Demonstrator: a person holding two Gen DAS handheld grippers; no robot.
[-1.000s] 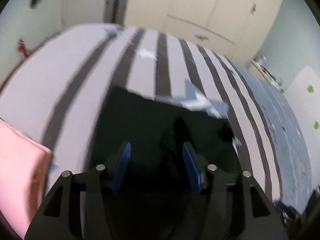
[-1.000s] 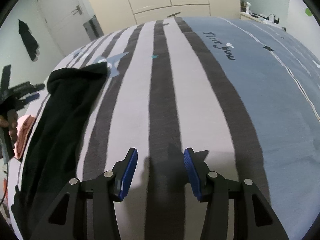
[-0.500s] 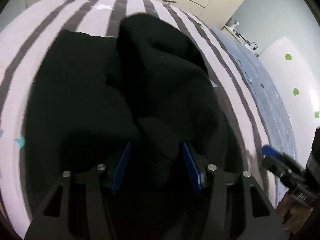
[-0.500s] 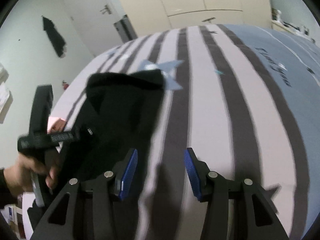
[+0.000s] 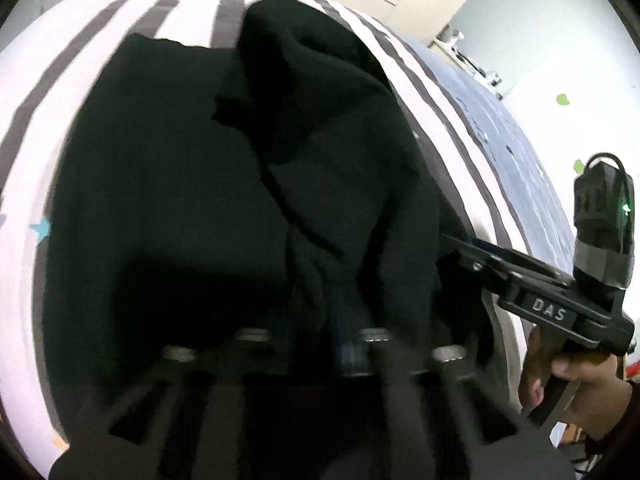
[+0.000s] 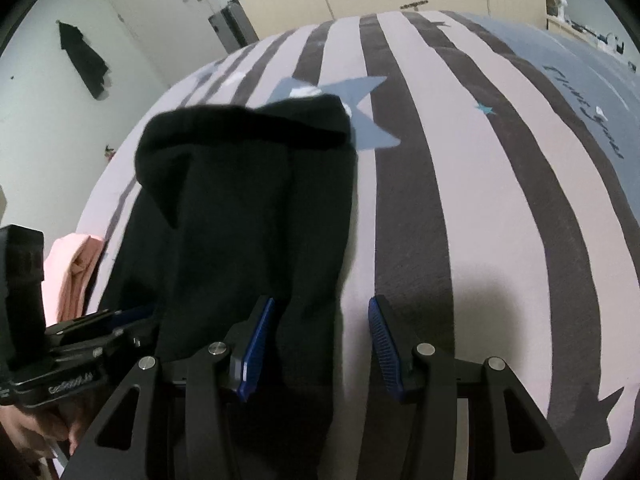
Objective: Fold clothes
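Note:
A black garment lies on the striped bed, with a fold heaped along its right side; it also shows in the right wrist view. My left gripper is blurred, its fingers close together and pinching a bunch of the black cloth at the near edge. It also shows at the left of the right wrist view. My right gripper is open, its fingers straddling the garment's right near edge without holding it. It shows at the right of the left wrist view.
The bed cover has grey and pale stripes with a blue part at the right. A pink garment lies at the bed's left edge. Cupboards, a door and a suitcase stand beyond the bed.
My left gripper has closed on the black cloth at the near edge. My right gripper has moved left to the garment's right edge and stayed open.

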